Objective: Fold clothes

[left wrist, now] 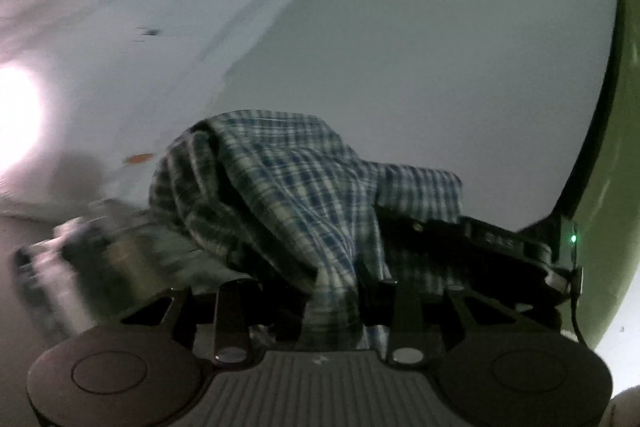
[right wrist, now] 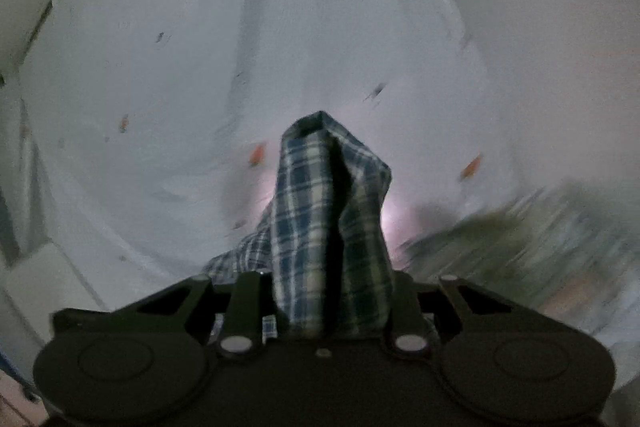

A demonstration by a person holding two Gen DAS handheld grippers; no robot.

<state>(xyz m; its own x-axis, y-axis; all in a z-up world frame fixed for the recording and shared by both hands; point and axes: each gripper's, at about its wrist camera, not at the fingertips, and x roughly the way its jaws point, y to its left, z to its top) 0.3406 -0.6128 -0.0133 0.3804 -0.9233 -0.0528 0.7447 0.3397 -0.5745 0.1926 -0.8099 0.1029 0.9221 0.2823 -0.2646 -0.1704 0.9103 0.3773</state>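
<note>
A blue, white and green plaid garment [left wrist: 280,195] hangs bunched over my left gripper [left wrist: 324,267]. The cloth runs down between the jaws and hides the fingers. The gripper is shut on the cloth. To the right, the cloth reaches a black gripper body with a green light [left wrist: 504,243], apparently my right gripper. In the right wrist view the same plaid garment [right wrist: 324,211] stands up in a folded peak between the jaws of my right gripper [right wrist: 332,275], which is shut on it. Its fingertips are covered by fabric.
A white sheet with small orange and dark prints [left wrist: 360,47] fills the background in both views [right wrist: 200,67]. A green panel [left wrist: 616,147] curves along the right edge. A bright light [left wrist: 16,115] glares at the left. Blurred greenish clutter [right wrist: 540,239] lies at the right.
</note>
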